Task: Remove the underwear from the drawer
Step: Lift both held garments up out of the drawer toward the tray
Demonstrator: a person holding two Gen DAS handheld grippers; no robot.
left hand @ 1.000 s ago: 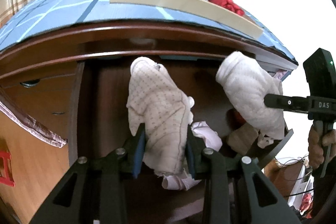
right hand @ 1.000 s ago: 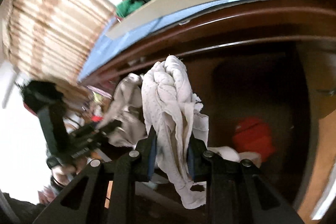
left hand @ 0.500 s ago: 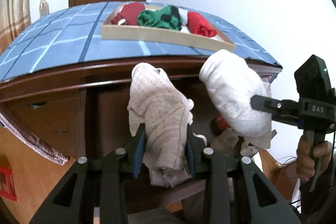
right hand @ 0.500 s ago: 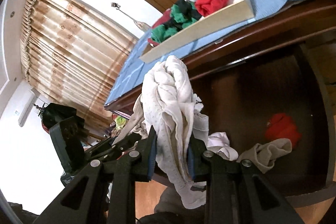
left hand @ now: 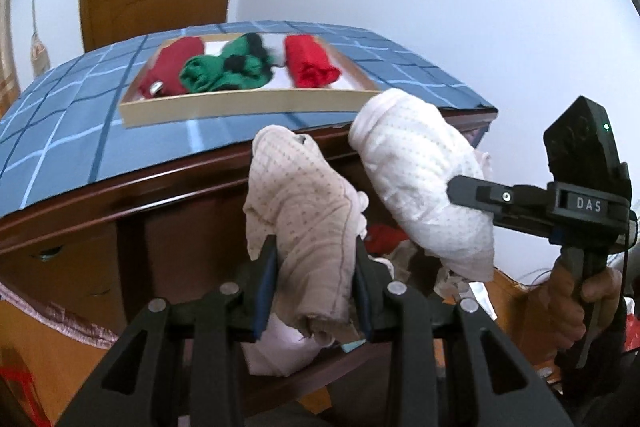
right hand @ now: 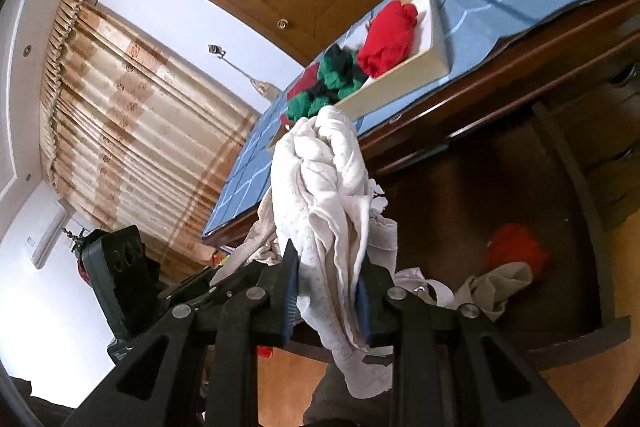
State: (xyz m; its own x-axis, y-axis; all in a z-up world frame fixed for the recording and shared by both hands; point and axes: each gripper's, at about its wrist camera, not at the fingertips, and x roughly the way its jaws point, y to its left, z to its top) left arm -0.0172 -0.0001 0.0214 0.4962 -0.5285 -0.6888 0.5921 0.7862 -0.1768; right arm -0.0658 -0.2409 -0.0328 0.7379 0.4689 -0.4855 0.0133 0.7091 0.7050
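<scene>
Right wrist view: held underwear (right hand: 328, 211) hides drawer (right hand: 560, 227) contents.

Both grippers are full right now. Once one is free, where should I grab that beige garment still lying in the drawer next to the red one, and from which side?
Grip the beige garment at its raised, bunched fold, coming from above through the open drawer. It lies crumpled on the drawer floor, touching the red garment behind it, so a pinch at its front hump probably lifts it alone. A level approach would likely meet the drawer's front edge.
</scene>
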